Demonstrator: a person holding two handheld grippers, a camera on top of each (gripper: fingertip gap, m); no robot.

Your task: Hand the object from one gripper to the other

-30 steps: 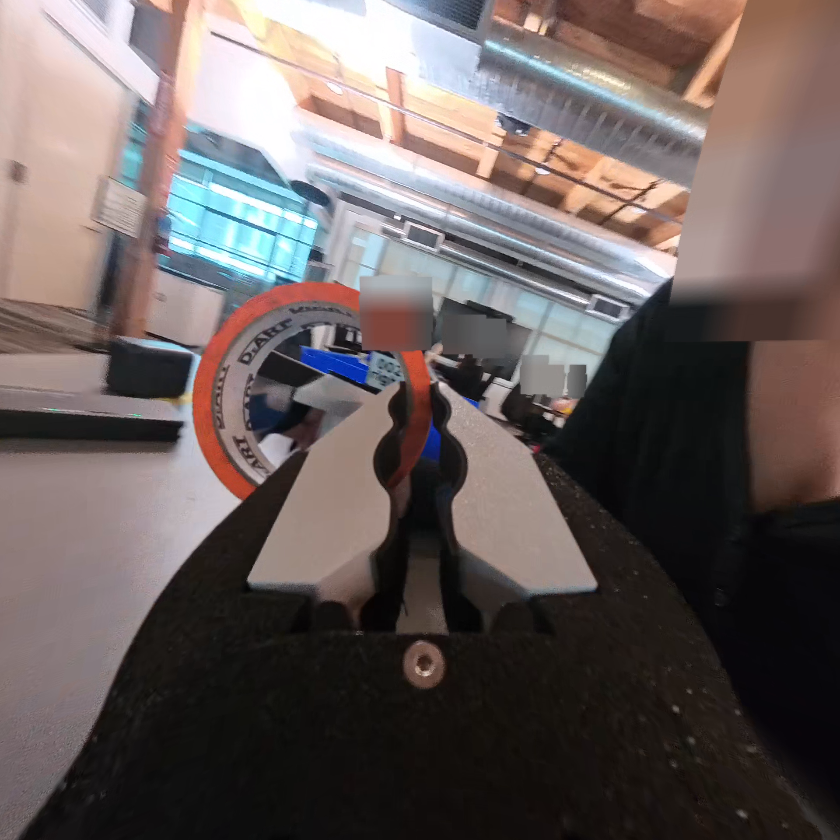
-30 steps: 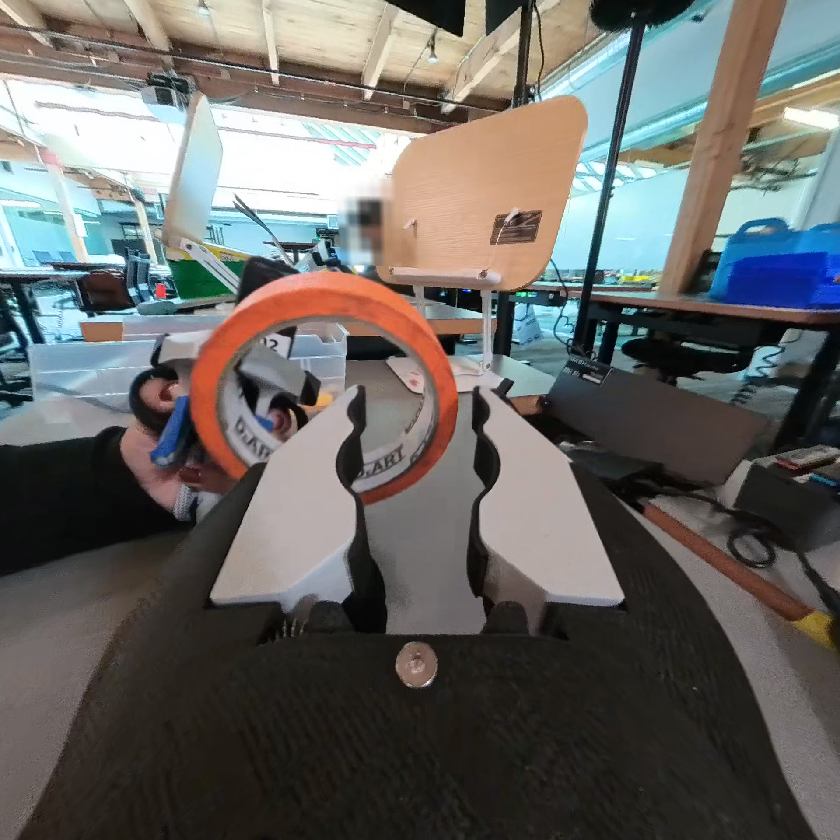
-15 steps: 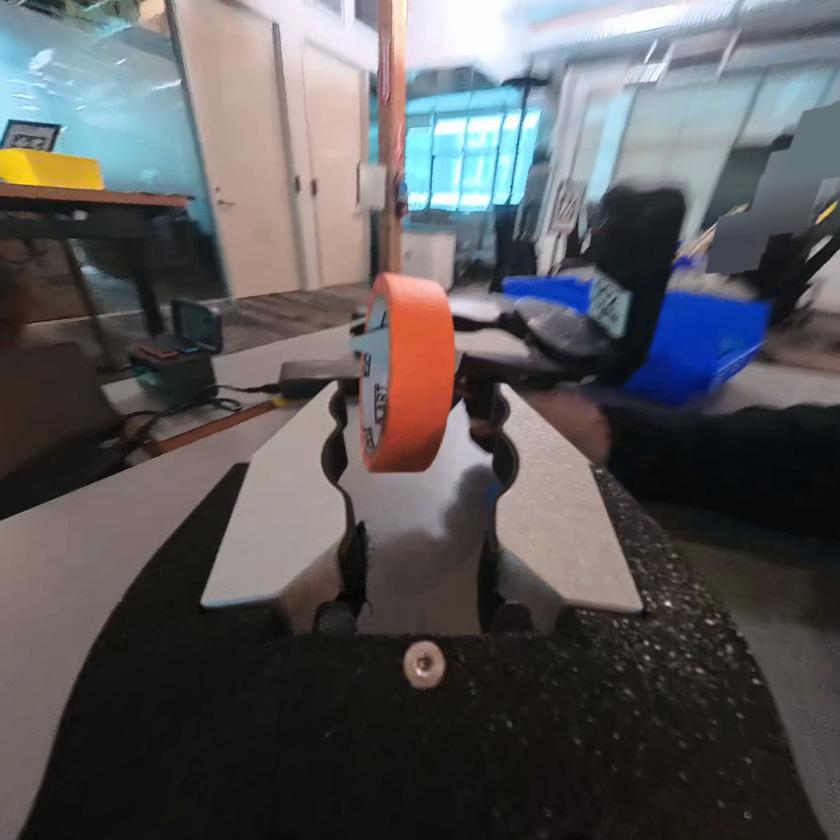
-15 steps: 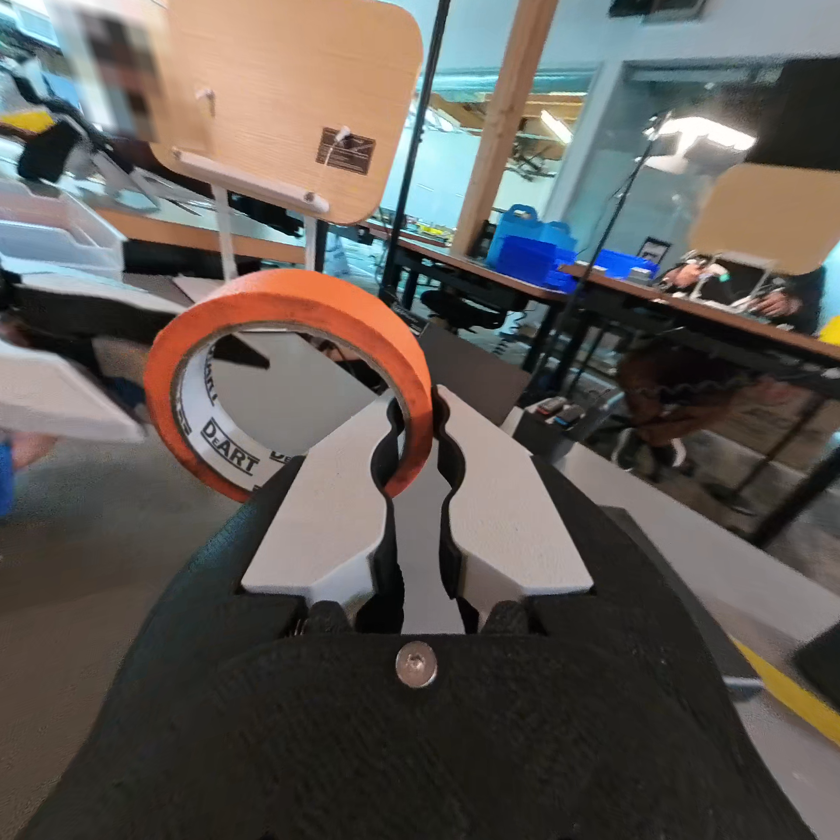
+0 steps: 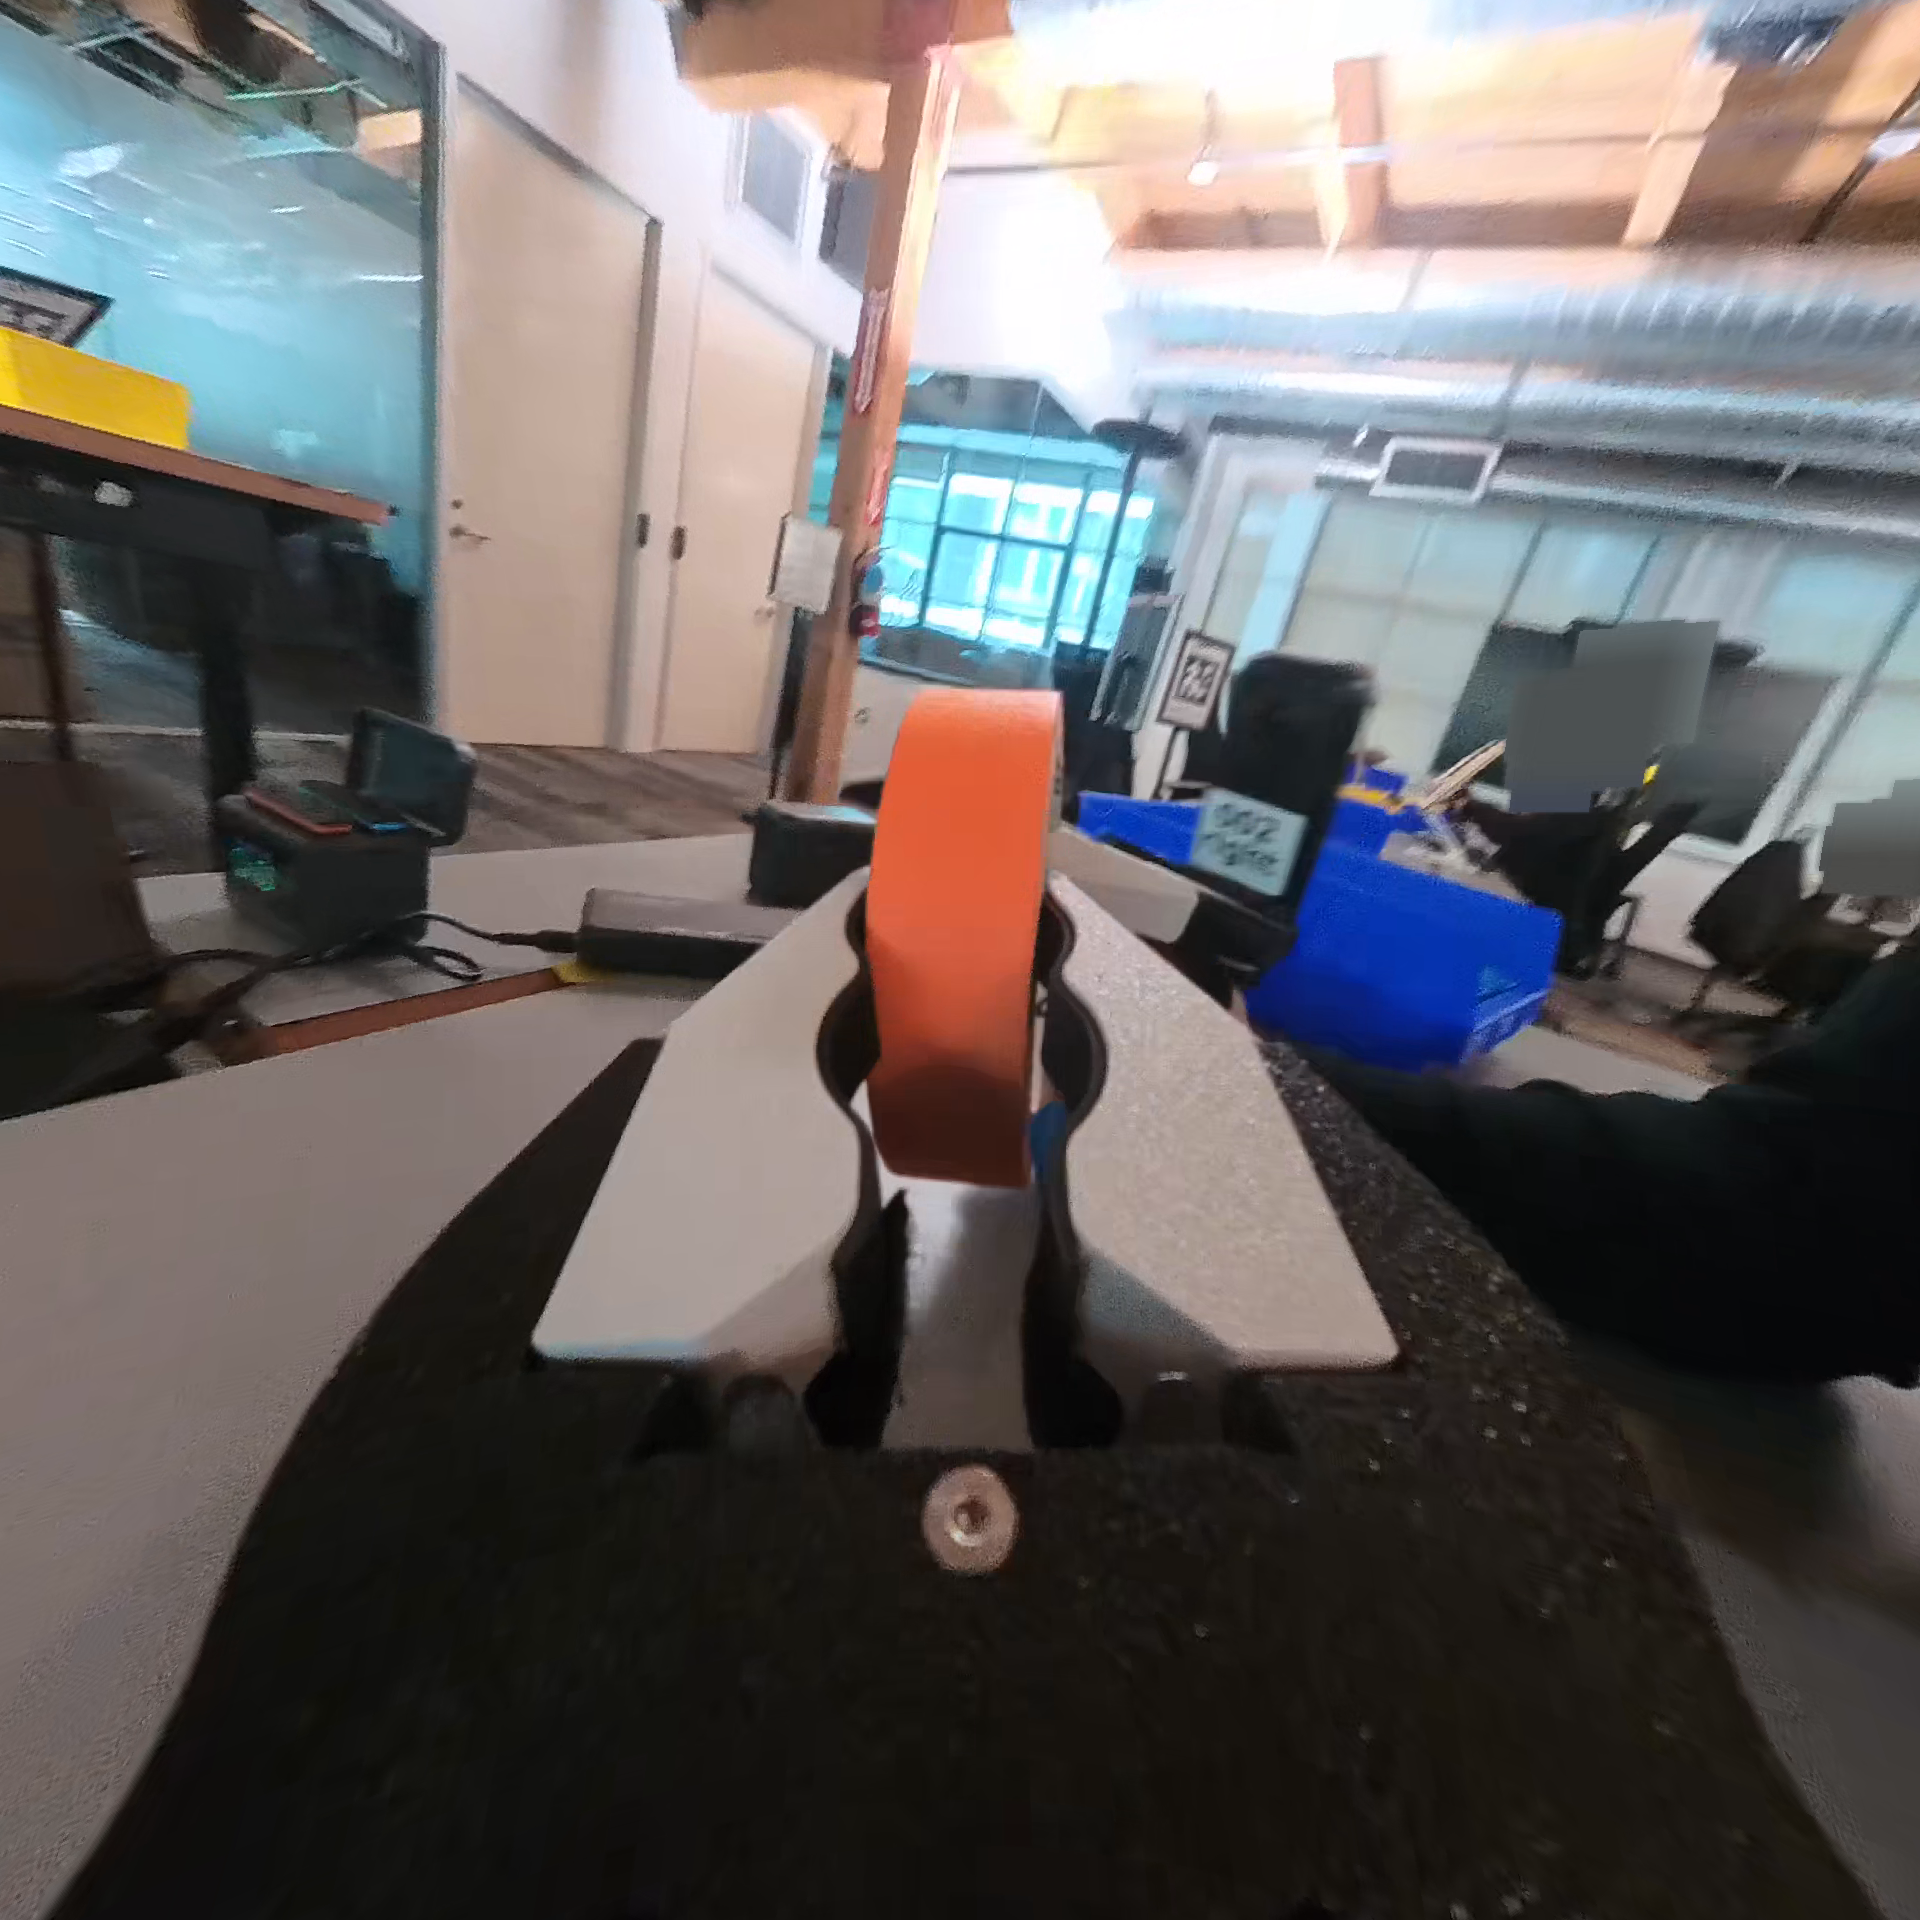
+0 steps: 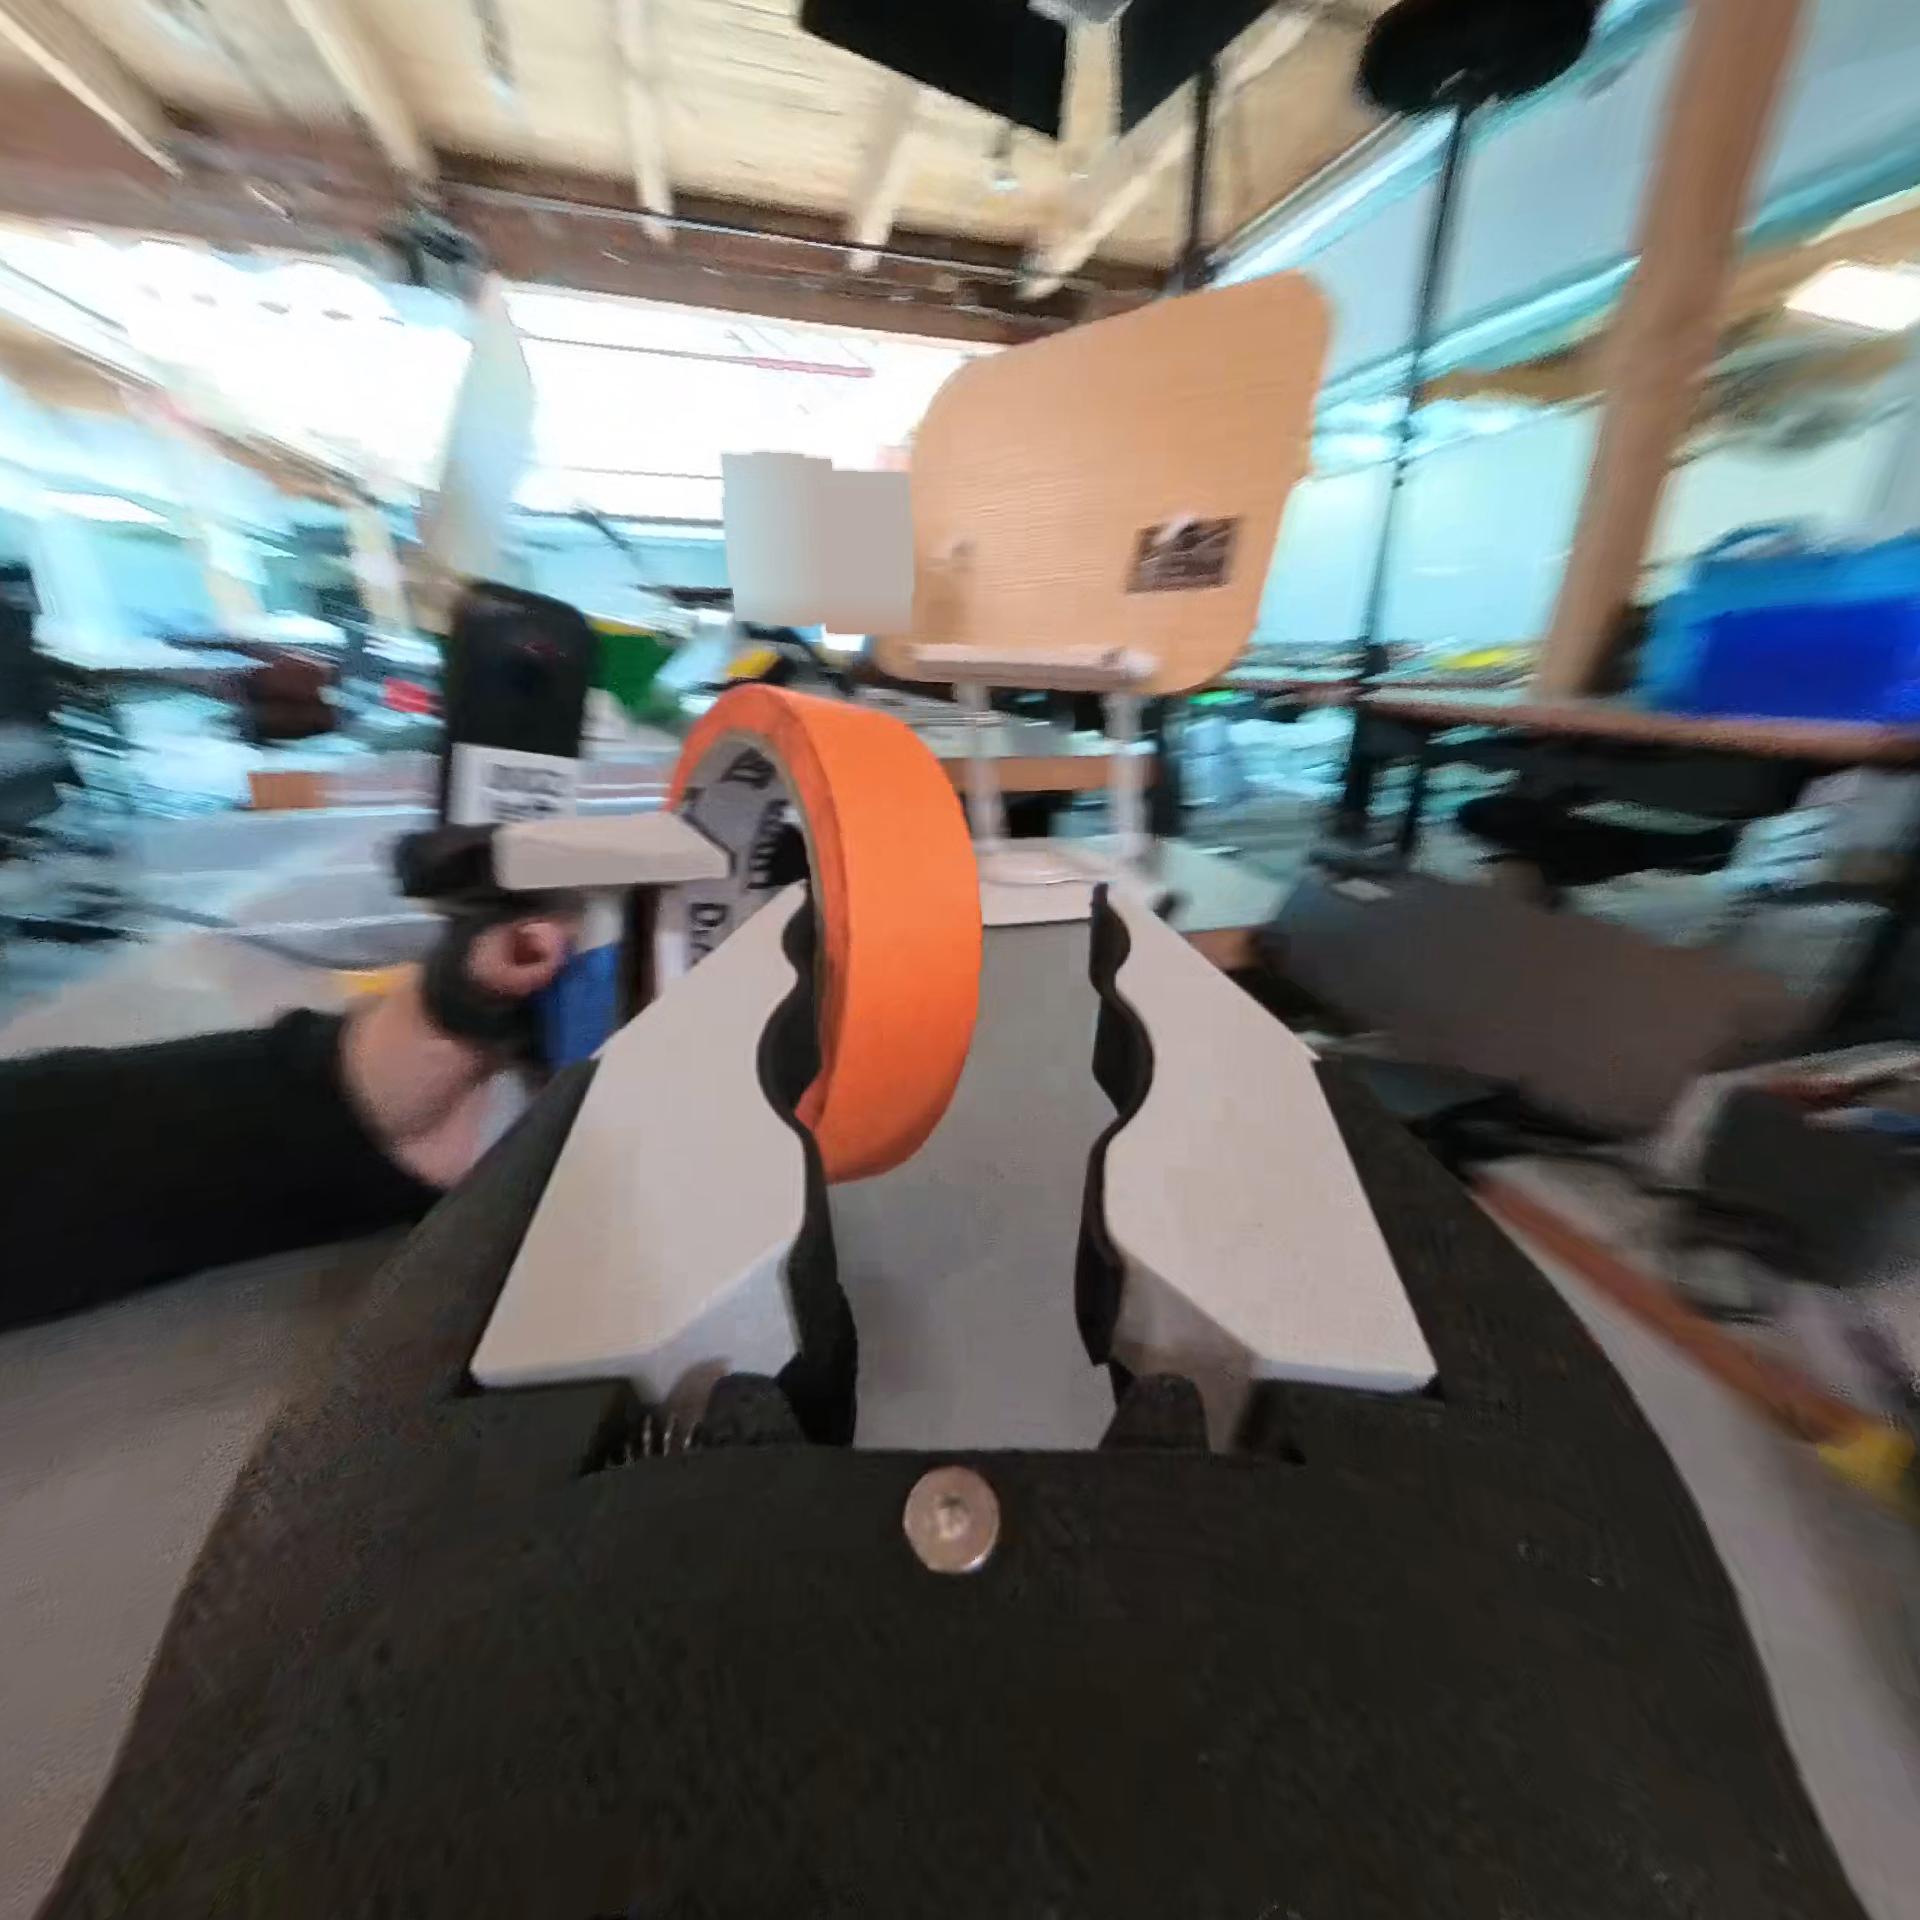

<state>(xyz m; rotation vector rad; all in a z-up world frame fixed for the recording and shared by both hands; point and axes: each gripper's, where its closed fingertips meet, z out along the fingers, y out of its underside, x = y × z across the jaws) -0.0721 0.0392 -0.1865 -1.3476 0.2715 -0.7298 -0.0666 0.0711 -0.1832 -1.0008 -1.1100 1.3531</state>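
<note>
Orange tape roll (image 5: 961, 935) edge-on, clamped across its width in the left gripper (image 5: 961, 1029). Right gripper (image 6: 951, 1029) stands apart around its rim, not closed. Likely light and stiff; pinch across the band wall.

Left gripper (image 5: 956, 896), level, is clamped across the tape (image 5: 956, 935), a finger on each side. Right gripper (image 6: 951, 902) faces it, jaws wide apart around the roll. A black-sleeved hand (image 6: 436, 1070) grips the left tool's handle, arm reaching in from the left.
</note>
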